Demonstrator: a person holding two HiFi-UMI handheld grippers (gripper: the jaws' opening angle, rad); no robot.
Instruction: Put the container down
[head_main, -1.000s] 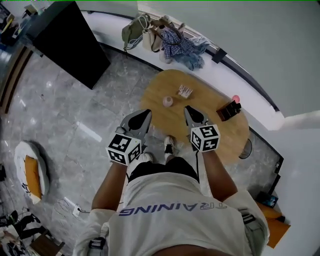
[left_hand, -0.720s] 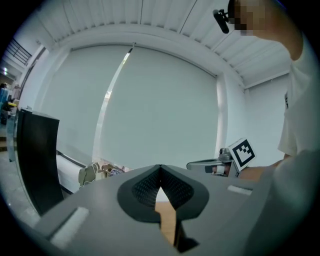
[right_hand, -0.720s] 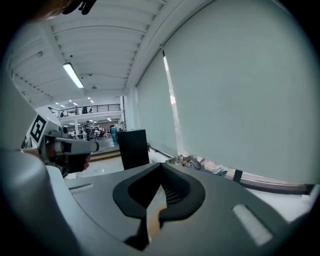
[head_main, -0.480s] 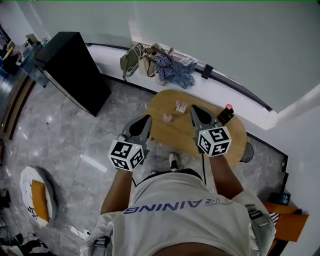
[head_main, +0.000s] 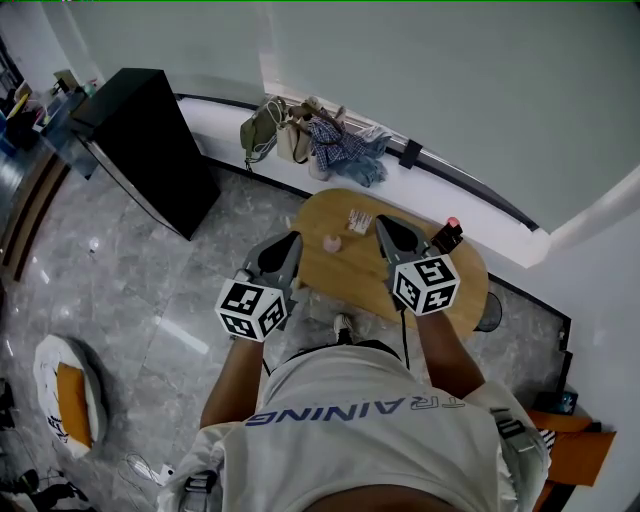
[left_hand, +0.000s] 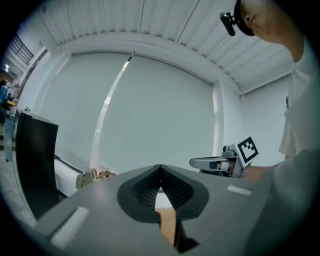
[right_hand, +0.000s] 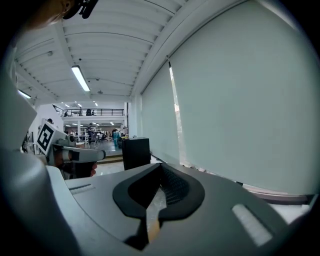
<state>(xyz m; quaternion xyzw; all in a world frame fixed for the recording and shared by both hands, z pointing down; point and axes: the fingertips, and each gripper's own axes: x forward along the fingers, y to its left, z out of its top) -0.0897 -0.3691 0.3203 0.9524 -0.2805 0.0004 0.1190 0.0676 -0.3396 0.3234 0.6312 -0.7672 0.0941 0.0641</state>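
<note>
The container (head_main: 332, 243), a small pink pot, stands upright on the oval wooden table (head_main: 400, 275), toward the table's 9 o'clock edge in the head view, and nothing touches it. A small packet (head_main: 359, 221) lies near it at its 1 o'clock. A black object (head_main: 445, 238) with a red top stands well apart at its 3 o'clock, by the table's far rim.

The container sits between the two gripper noses. The left hand-held gripper (head_main: 293, 238) is at its 9 o'clock, beside the table's edge, and the right hand-held gripper (head_main: 380, 222) is at its 2 o'clock, above the tabletop. Both are apart from it.

In the left gripper view the left hand-held gripper (left_hand: 160, 170) has its jaws closed tip to tip with nothing between them, and the other gripper shows at 3 o'clock. In the right gripper view the right hand-held gripper (right_hand: 161, 169) is likewise closed and empty. Each carries its marker cube (head_main: 252, 308) at the back, near the person's forearm.

Beyond the table at 12 o'clock, bags (head_main: 268, 125) and bundled clothes rest on a white ledge (head_main: 215, 115) below the wall. A black cabinet (head_main: 150, 140) stands at 10 o'clock on the grey marble floor (head_main: 120, 260).
</note>
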